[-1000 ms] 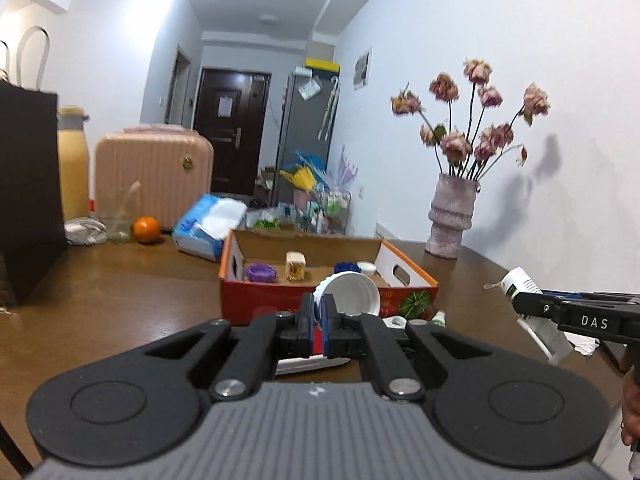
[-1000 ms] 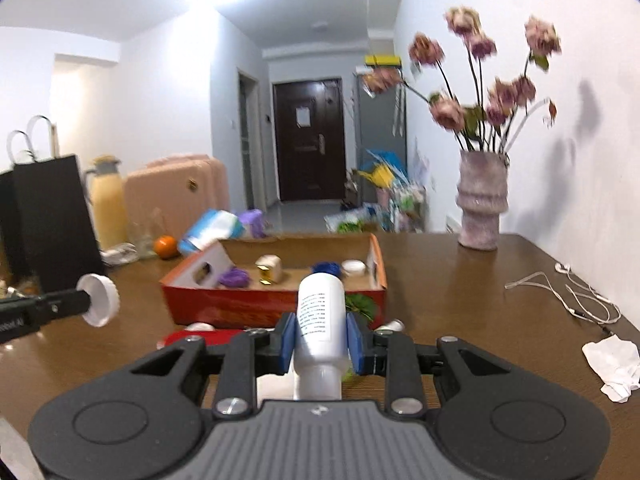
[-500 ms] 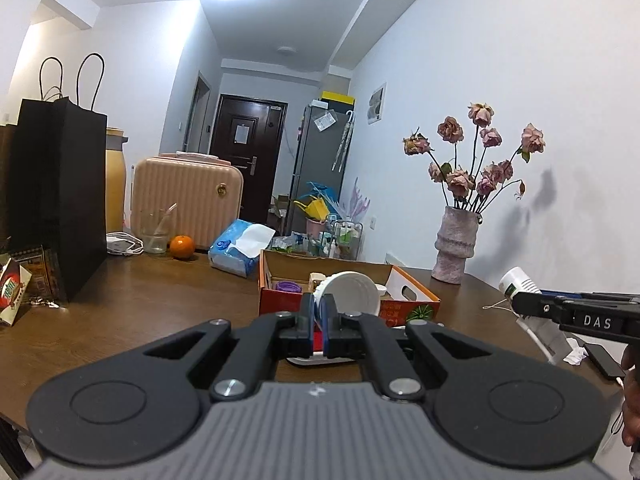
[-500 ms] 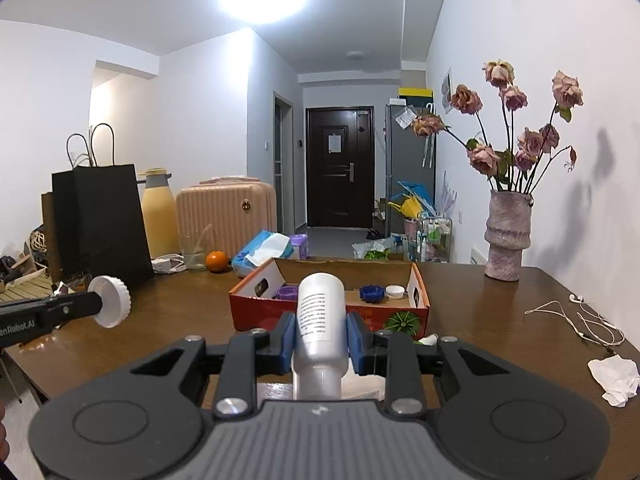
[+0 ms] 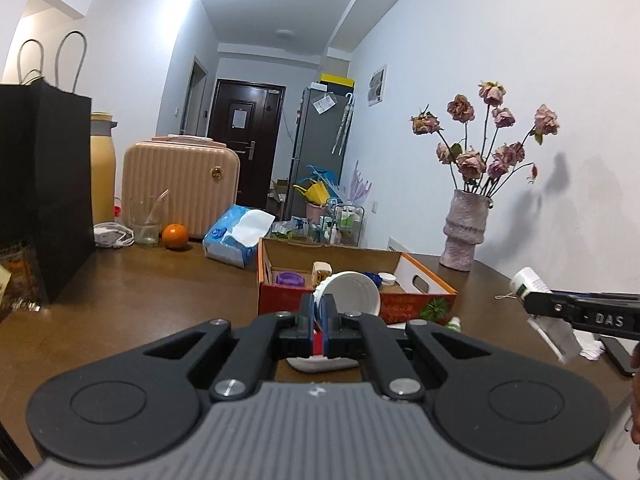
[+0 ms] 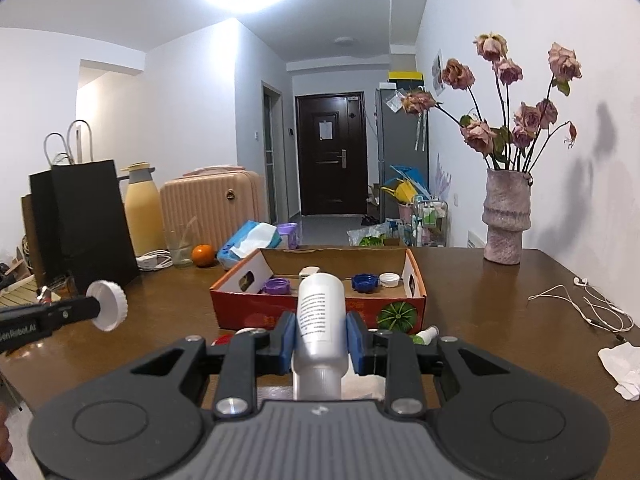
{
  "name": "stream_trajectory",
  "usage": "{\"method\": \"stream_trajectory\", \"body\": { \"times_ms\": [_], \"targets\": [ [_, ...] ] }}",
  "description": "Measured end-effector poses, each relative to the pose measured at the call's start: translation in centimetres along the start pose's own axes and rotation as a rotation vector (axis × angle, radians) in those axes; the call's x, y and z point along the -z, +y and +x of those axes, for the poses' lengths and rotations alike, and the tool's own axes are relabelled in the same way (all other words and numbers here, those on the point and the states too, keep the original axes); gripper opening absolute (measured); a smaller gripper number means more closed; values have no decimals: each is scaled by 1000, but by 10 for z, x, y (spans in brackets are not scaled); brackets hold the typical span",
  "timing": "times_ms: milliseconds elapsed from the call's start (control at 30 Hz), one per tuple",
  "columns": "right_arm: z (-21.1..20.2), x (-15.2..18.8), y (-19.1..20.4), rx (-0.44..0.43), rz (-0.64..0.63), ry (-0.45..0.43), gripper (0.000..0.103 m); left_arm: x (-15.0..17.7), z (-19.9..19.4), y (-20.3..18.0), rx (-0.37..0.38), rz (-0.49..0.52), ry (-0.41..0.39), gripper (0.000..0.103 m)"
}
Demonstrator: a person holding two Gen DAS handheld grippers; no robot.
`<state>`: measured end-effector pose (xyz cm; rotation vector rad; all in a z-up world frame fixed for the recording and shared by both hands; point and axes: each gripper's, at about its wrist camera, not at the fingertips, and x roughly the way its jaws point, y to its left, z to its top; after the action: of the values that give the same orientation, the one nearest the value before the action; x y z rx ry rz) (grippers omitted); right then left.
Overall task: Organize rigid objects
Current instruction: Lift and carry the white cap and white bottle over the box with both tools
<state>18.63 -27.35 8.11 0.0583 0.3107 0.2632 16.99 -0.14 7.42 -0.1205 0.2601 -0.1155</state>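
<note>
Two items are held above the tabletop (image 6: 500, 288), short of the box (image 6: 320, 308): a bottle (image 6: 320, 320) clamped across its body by the right tool (image 6: 320, 344), presumably for boxing; a cap (image 5: 352, 292) pinched by its rim in the left tool (image 5: 319, 316).

caps in box (image 6: 365, 282): 3, maybe more | bottles (image 6: 320, 320): 1 | vases (image 6: 506, 216): 1

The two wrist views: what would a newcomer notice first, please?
Nearest the camera, the right gripper clamps a white bottle, while the left gripper pinches a white ribbed cap. Beyond them an orange cardboard box sits mid-table, with dried roses in a vase by the wall.
</note>
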Motion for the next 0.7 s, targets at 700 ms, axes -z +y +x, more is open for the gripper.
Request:
{"method": "stream_trajectory", "body": {
  "times_ms": [700],
  "targets": [
    [234,-98,-112,-112,217,234,27,-80,295,34,139,110,378,4]
  ]
}}
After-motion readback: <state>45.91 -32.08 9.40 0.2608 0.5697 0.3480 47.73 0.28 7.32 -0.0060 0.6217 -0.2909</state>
